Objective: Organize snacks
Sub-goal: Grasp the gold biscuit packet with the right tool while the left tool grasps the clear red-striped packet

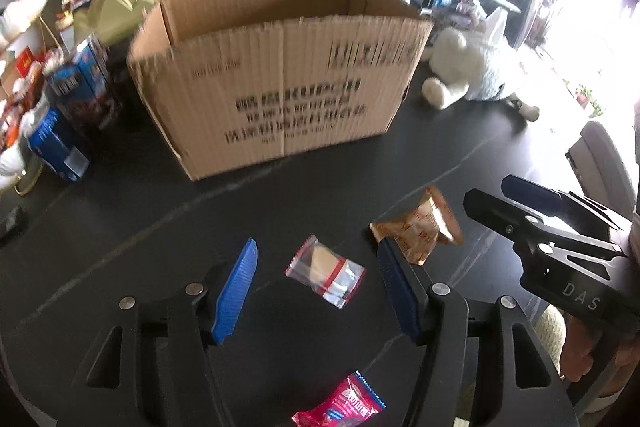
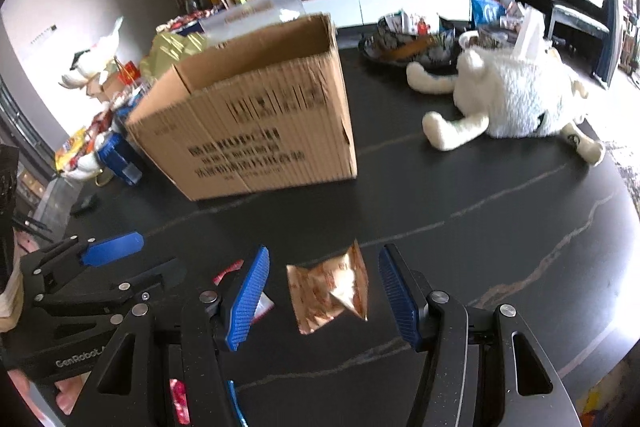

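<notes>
An open cardboard box (image 1: 280, 83) stands on the dark table; it also shows in the right wrist view (image 2: 256, 131). My left gripper (image 1: 316, 267) is open above a clear packet with red edges (image 1: 326, 273) that lies between its fingers. A copper foil packet (image 1: 420, 227) lies to its right. A pink packet (image 1: 344, 407) lies at the near edge. My right gripper (image 2: 324, 283) is open with the copper foil packet (image 2: 328, 295) between its fingers on the table. The left gripper (image 2: 112, 247) shows at the left of that view, the right gripper (image 1: 520, 195) at the right of the left view.
A white plush toy (image 2: 512, 99) lies right of the box. Blue snack boxes (image 1: 60, 115) and piled packets stand left of the box. A dish of snacks (image 2: 408, 43) sits at the back. The table edge curves at the right.
</notes>
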`<action>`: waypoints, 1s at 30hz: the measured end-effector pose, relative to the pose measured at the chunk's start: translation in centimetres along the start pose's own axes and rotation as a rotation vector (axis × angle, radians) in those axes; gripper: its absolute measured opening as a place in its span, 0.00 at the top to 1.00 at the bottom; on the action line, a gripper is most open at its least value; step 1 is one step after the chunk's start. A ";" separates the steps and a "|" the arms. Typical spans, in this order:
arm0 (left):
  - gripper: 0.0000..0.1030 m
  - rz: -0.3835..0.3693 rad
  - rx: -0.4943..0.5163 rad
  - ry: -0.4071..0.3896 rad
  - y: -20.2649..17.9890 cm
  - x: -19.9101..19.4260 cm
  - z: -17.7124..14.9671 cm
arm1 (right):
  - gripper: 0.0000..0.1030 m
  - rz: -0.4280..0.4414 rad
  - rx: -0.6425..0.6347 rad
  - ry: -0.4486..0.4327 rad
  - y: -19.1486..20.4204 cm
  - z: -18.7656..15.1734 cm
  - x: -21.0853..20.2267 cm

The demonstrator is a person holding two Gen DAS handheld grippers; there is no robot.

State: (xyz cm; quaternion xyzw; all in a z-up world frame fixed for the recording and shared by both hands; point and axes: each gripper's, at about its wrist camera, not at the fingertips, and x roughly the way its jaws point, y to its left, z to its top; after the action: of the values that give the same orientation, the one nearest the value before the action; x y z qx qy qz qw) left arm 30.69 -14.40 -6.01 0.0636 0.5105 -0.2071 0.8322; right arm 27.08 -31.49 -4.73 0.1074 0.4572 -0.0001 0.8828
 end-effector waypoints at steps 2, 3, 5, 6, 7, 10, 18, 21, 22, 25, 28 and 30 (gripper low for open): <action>0.40 -0.003 -0.003 0.023 0.2 0.9 -0.2 | 0.43 -0.005 0.004 0.019 -0.2 -0.3 0.7; 0.40 -0.005 -0.005 0.034 0.2 1.3 -0.2 | 0.43 -0.006 0.001 0.028 -0.3 -0.4 1.0; 0.40 -0.013 -0.011 0.057 0.4 2.1 -0.3 | 0.43 -0.017 0.001 0.044 -0.4 -0.6 1.6; 0.40 -0.017 -0.015 0.069 0.5 2.5 -0.3 | 0.43 -0.015 0.003 0.051 -0.6 -0.7 2.0; 0.40 -0.016 -0.021 0.080 0.6 2.8 -0.4 | 0.43 -0.015 0.005 0.058 -0.6 -0.7 2.2; 0.40 -0.021 -0.023 0.103 0.5 3.8 -0.5 | 0.43 -0.009 0.009 0.082 -0.9 -0.8 3.0; 0.38 -0.033 -0.051 0.155 1.1 6.0 -0.6 | 0.43 -0.001 0.020 0.129 -1.2 -1.5 4.8; 0.38 -0.039 -0.072 0.169 1.4 6.7 -0.6 | 0.43 0.011 0.027 0.146 -1.3 -1.7 5.5; 0.38 -0.040 -0.078 0.173 1.5 6.9 -0.6 | 0.43 0.013 0.029 0.152 -1.4 -1.8 5.8; 0.38 -0.040 -0.086 0.190 1.7 7.8 -0.7 | 0.43 0.015 0.036 0.168 -1.5 -2.0 6.5; 0.38 -0.042 -0.098 0.199 1.9 8.4 -0.8 | 0.43 0.019 0.044 0.178 -1.6 -2.1 7.0; 0.38 -0.056 -0.110 0.208 2.1 8.7 -1.0 | 0.43 0.033 0.050 0.181 -1.6 -2.1 7.2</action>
State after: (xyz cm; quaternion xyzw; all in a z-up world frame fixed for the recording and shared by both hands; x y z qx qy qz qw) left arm 34.16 -14.63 -14.26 0.0245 0.6064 -0.1942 0.7707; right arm 29.41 -31.88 -12.08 0.1365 0.5330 0.0129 0.8349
